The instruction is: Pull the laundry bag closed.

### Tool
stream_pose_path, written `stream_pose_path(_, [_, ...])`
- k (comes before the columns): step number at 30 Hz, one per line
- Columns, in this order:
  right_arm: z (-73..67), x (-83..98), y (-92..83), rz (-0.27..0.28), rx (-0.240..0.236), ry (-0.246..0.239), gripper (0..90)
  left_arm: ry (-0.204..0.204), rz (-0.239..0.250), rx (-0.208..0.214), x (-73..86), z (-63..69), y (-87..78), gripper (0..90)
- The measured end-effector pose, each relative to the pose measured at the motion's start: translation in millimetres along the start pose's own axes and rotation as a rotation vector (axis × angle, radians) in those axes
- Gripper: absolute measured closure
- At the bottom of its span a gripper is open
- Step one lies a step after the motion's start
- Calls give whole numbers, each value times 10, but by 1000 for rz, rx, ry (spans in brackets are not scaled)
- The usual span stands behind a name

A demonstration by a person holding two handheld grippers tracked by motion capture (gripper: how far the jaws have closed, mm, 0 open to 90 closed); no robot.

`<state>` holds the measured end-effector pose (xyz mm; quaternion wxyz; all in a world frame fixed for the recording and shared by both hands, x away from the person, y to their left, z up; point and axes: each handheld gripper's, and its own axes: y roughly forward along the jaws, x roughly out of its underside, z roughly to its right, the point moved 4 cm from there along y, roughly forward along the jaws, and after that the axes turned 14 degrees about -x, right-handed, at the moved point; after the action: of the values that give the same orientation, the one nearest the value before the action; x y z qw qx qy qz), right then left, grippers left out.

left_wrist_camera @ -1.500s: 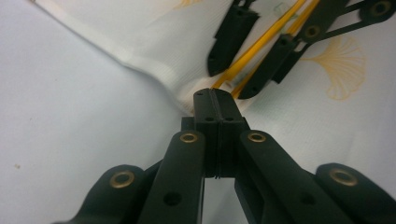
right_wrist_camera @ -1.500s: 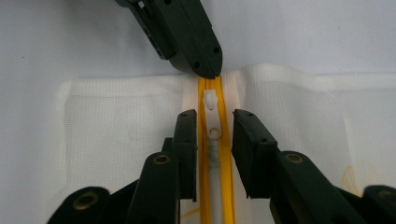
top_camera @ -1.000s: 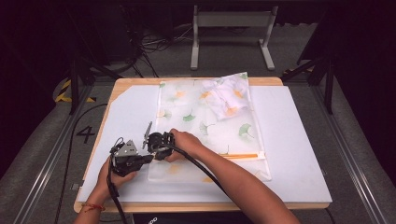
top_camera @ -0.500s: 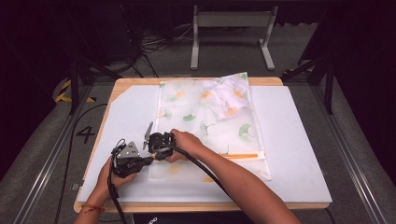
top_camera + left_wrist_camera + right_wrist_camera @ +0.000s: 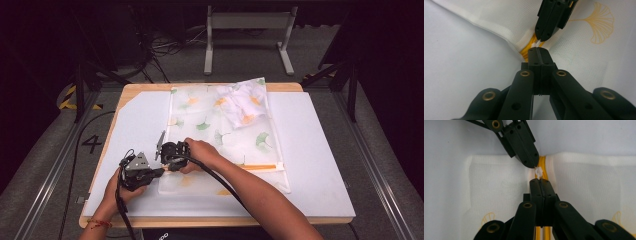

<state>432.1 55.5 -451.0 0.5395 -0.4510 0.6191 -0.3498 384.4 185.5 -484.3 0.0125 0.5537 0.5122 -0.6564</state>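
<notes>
While both tools meet tip to tip, the left gripper [image 5: 538, 53] pinches the yellow zipper [image 5: 530, 46] of the leaf-print bag [image 5: 220, 125], and the right gripper [image 5: 541, 184], jaws pressed together, clamps the white zipper pull [image 5: 538, 172] just ahead.

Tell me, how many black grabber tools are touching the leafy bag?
2. The left gripper and the right gripper meet tip to tip at the bag's near-left edge, both with jaws closed by the yellow zipper.

Flat white leaf-print zipper bag [image 5: 225, 132]
</notes>
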Motion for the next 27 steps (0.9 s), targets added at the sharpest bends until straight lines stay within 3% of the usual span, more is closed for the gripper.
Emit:
stream_pose_path(8, [1, -14, 41, -20, 11, -5, 898, -7, 1, 4, 5, -4, -2, 900])
stream_pose_path(10, [17, -28, 47, -13, 1, 1, 893, -6, 3, 4, 5, -5, -2, 900])
stream_pose_path(12, [34, -31, 51, -6, -11, 14, 828, -9, 2, 7, 6, -7, -3, 900])
stream_pose_path(17, [76, -43, 56, -9, -38, 37, 821, -17, 2, 14, 8, -16, -1, 900])
stream_pose_path(20, [83, -67, 54, -33, -89, 54, 783, -16, 4, 9, 8, -17, -1, 900])
stream_pose_path(23, [86, -99, 69, -30, -63, 59, 751, -23, 3, 15, 10, -18, -2, 900])
stream_pose_path(25, [71, -112, 85, -20, -42, 49, 793, -22, 2, 16, 10, -20, -1, 900])
stream_pose_path(27, [68, -120, 87, -9, -39, 72, 827, -26, 1, 14, 11, -25, -2, 900])
